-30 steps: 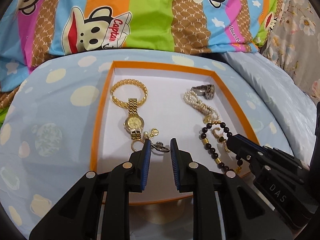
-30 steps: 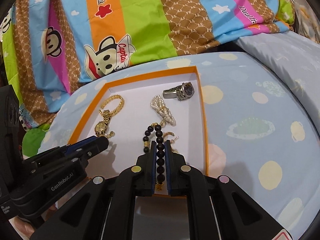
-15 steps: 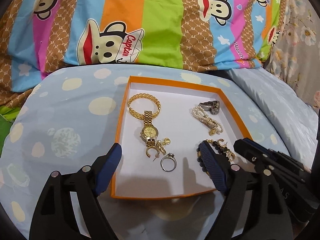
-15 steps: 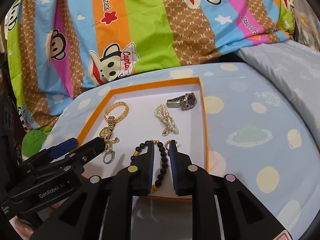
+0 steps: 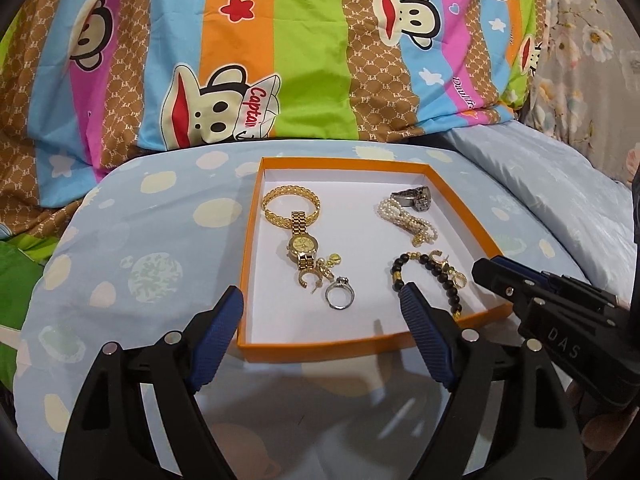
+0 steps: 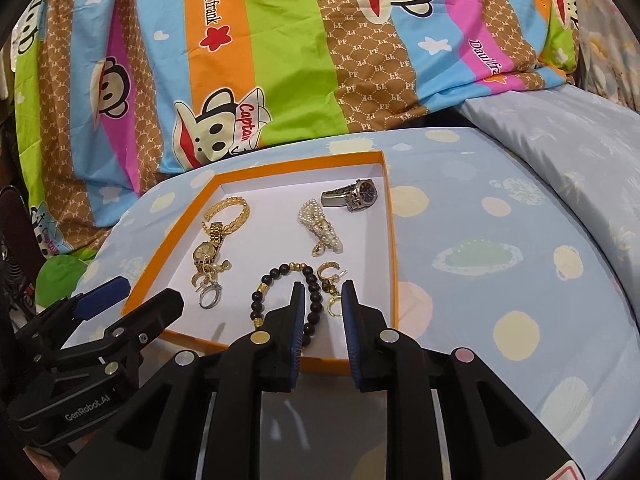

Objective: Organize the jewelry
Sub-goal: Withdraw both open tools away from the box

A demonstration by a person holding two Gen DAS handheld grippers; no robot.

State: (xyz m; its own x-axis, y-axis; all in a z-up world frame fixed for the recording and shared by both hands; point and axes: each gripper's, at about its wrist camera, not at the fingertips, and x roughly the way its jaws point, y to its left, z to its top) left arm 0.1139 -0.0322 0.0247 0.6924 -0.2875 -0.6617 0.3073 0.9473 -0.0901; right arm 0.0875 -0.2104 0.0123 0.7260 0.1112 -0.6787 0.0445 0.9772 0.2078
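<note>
All jewelry sits in the orange box [image 5: 460, 204]; silver ring [image 5: 339, 298] at 6 o'clock, bead bracelet [image 6: 310, 300] released; left gripper [image 5: 322, 332] wide open, empty, right gripper [image 6: 323, 312] just opening, empty; nothing visibly left outside

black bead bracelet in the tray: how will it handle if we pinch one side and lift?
The black bead bracelet lies as a loose, uneven loop, so it is probably strung and floppy: the free side would likely sag. Its round, glossy beads may slip or roll between the pads. A gold earring sits against it in the orange tray and might snag.
</note>
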